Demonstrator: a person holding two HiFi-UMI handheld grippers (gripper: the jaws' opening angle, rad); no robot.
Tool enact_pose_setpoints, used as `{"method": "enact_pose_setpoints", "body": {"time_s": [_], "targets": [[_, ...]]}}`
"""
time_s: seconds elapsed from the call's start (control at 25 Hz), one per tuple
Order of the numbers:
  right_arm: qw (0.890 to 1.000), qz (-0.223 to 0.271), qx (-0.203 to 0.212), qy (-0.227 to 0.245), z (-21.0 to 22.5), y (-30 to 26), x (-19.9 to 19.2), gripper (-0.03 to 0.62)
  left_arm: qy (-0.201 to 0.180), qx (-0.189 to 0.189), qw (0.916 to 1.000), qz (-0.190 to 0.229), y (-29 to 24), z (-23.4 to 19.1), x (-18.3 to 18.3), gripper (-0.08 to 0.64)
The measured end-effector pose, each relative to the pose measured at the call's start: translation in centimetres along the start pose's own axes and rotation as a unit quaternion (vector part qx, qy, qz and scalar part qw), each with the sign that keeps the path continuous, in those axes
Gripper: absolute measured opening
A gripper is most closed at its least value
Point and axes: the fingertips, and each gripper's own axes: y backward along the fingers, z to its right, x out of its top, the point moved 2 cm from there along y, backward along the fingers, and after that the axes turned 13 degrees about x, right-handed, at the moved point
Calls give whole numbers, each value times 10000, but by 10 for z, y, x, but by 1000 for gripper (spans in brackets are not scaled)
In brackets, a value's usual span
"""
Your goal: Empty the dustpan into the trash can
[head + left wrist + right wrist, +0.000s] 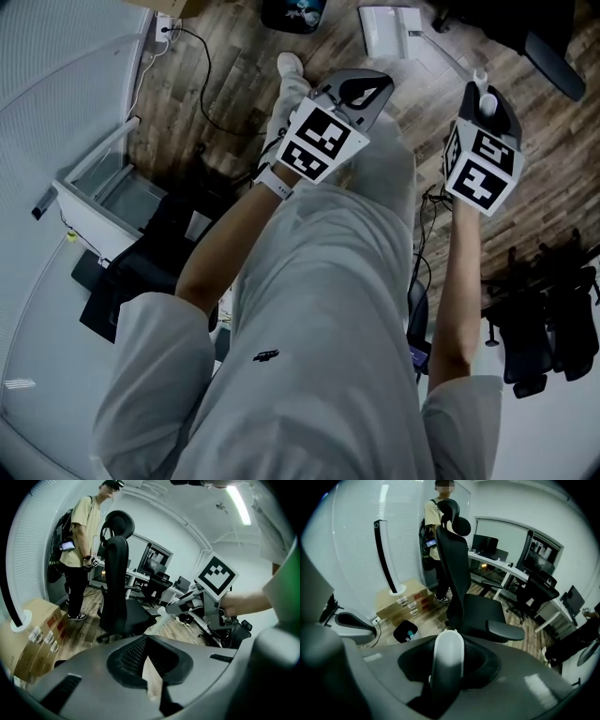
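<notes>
Looking down over the person's pale trousers [319, 281] to the wooden floor [225, 75], I see the left gripper [361, 94] and the right gripper [487, 117] held out side by side, their marker cubes facing the camera. A white handle [486, 99] pokes up from the right gripper. Beyond them are a white shoe [291, 67], a black round container [295, 11] and a white flat object [386, 30].

A pale dustpan [390, 30] is seen low by the wooden floor [234, 75], its long white handle [449, 641] clasped in the right claw [447, 667]. A small black trash can [294, 13] is stood upright nearby.
</notes>
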Motion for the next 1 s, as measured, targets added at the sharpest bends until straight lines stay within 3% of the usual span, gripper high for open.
{"method": "enact_pose_setpoints", "body": {"time_s": [0.44,0.6,1.0], "targets": [[9940,-197,-208,-1054,18,-28,-25,121,47,181,9998,16,13,-5,0,8],[9953,-3,-368,-901,27,-24,-23,121,15,169,9998,42,18,-4,-1,7],[9959,-100,2,-895,24,-17,-28,133,20,221,9997,144,30,-5,8,8]]}}
